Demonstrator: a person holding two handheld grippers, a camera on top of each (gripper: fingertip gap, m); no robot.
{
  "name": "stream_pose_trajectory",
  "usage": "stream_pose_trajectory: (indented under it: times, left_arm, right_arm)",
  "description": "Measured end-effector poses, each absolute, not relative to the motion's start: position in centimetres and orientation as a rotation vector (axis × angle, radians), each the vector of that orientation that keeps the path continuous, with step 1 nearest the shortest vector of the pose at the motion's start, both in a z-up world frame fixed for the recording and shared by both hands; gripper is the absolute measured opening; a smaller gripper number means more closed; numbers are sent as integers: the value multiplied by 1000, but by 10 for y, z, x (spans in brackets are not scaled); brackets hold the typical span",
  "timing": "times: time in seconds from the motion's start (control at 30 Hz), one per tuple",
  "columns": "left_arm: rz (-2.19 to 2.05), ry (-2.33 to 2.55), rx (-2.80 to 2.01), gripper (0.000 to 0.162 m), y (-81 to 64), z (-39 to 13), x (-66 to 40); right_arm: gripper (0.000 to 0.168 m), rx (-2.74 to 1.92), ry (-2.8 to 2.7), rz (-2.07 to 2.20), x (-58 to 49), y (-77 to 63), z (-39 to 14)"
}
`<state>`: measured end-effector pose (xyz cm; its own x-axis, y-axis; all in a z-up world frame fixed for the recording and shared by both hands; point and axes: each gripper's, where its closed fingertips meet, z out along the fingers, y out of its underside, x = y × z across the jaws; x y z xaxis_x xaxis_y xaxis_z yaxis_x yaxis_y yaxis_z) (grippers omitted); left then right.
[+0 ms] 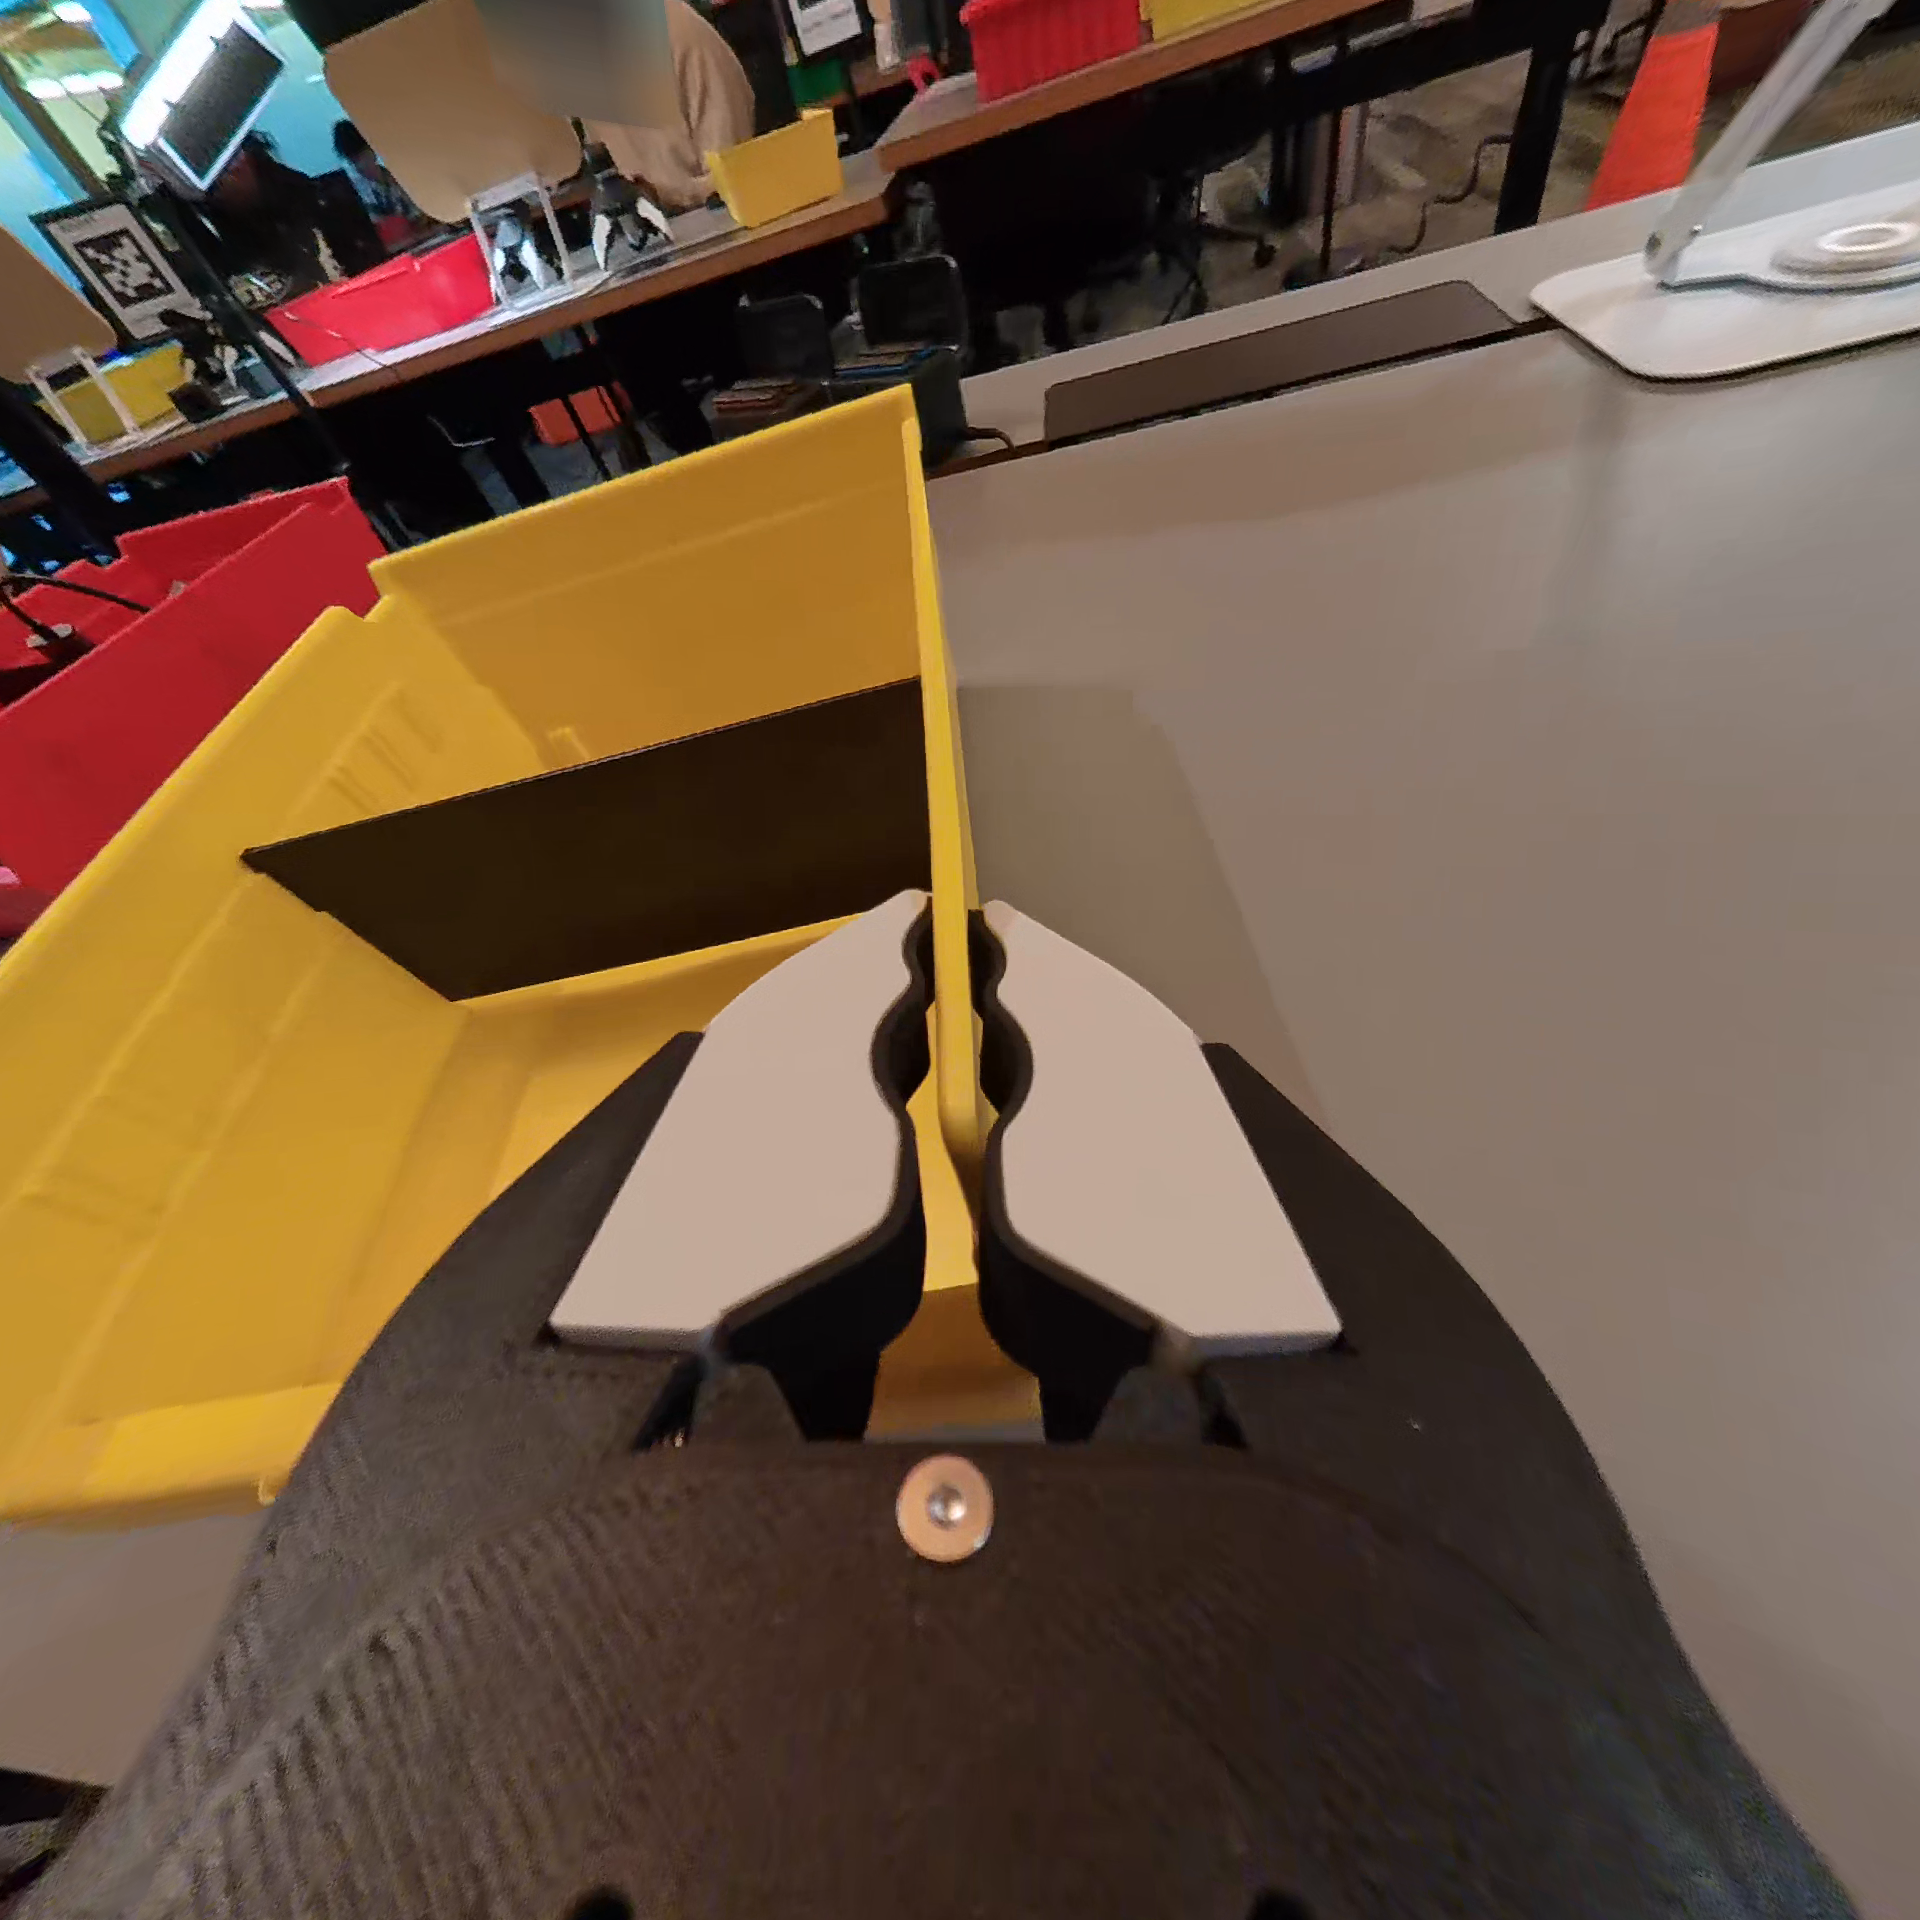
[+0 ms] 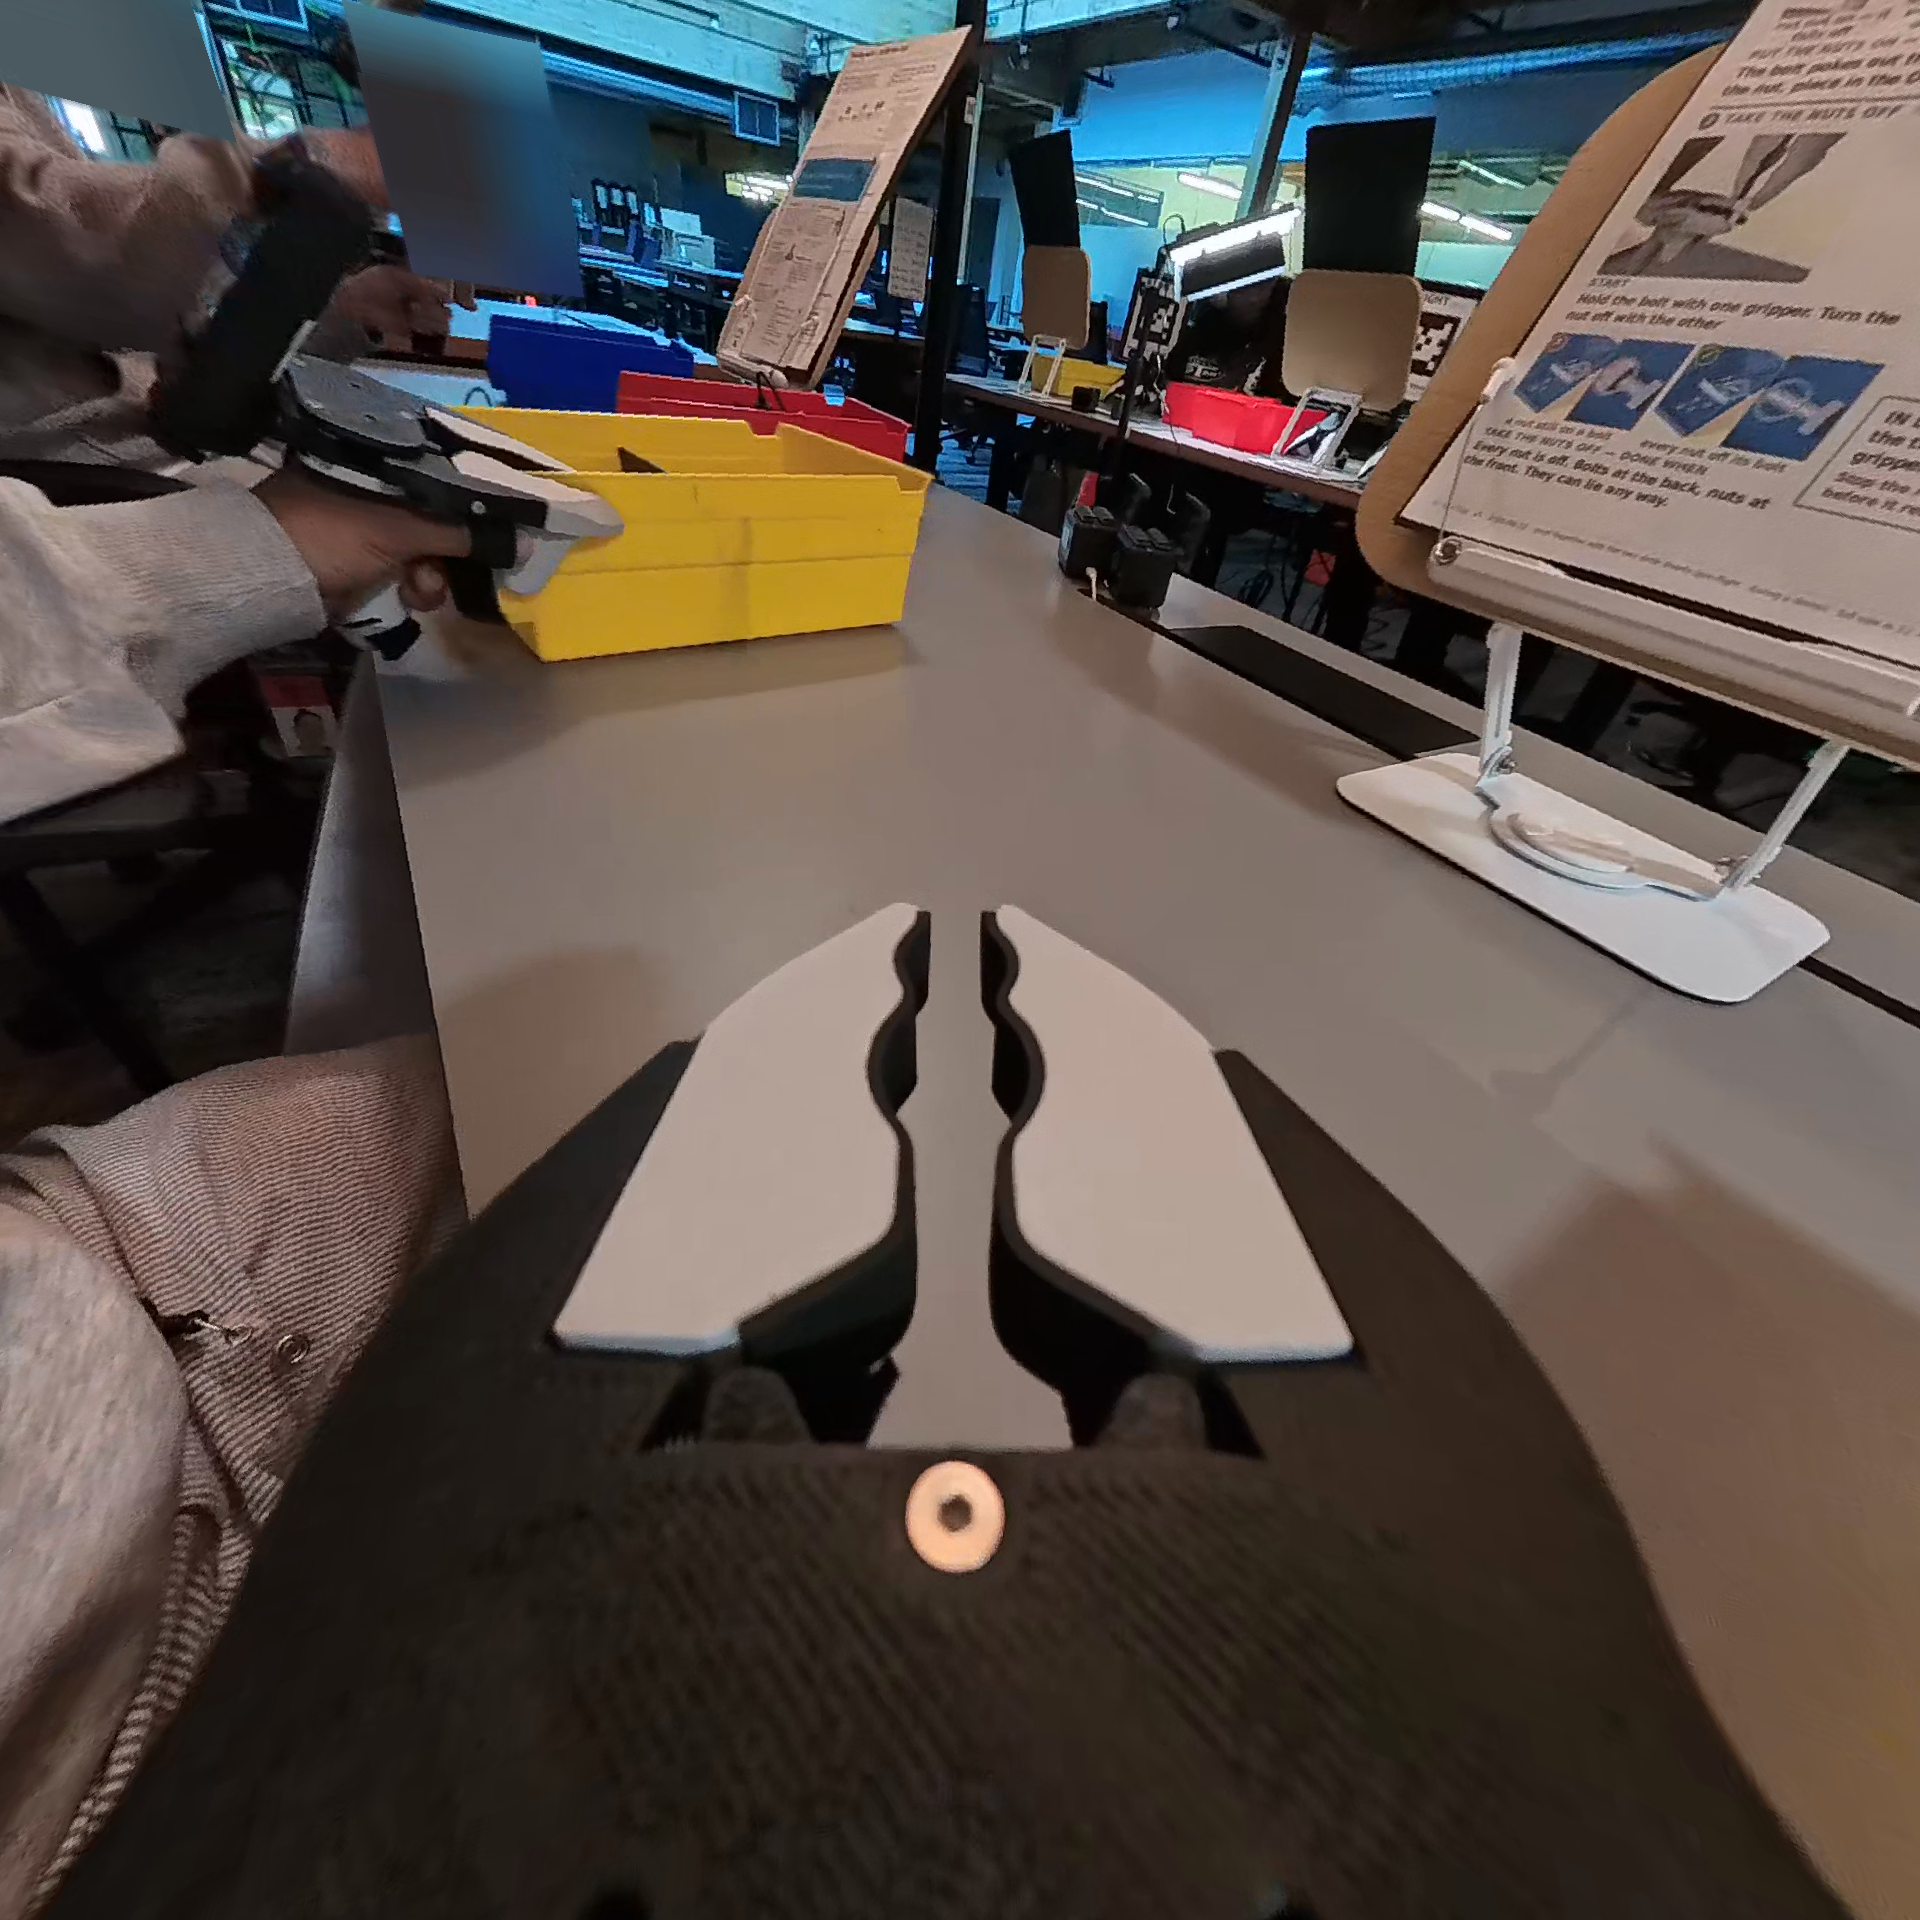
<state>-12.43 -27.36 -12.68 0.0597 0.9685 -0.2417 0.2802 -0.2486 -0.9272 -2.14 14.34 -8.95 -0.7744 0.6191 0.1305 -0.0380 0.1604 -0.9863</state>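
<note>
**Left hand-held gripper clamped on bin wall**

Left hand-held gripper (image 1: 951, 914) pinches the right side wall of a yellow bin (image 1: 665, 582), one finger inside, one outside. Bin's long axis runs away from the camera; a black divider (image 1: 623, 842) crosses it. Bin sits at the left end of the grey counter (image 1: 1455, 727). Right hand-held gripper (image 2: 956, 920) hovers low over bare counter, fingers slightly apart, holding nothing. White document stand (image 2: 1600, 873) to its right; red bin (image 2: 769, 405) behind the yellow one.

Both views are evenly lit from overhead, and soft shadows are thrown across the table (image 2: 1039, 748). Heavy fisheye bending is seen at the edges (classic wide-angle). The far background is slightly blurred, with a lamp (image 1: 203, 88) blown out.
</note>
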Motion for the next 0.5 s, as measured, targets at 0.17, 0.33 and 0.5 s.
stream_pose_trajectory:
  times: [0.17, 0.33, 0.5]
  left_arm:
    - [1198, -1273, -1636, 3, -270, -129, -108]
    - [1157, -1303, -1575, 3, -271, -129, -102]
    - [1030, -1270, -1431, 47, -259, -93, -90]
  right_arm:
    - [9, -607, -1914, 1696, -27, 149, -90]
    - [9, -697, -1919, 1719, -35, 155, -98]
    - [10, -788, -1912, 1712, -45, 167, -106]
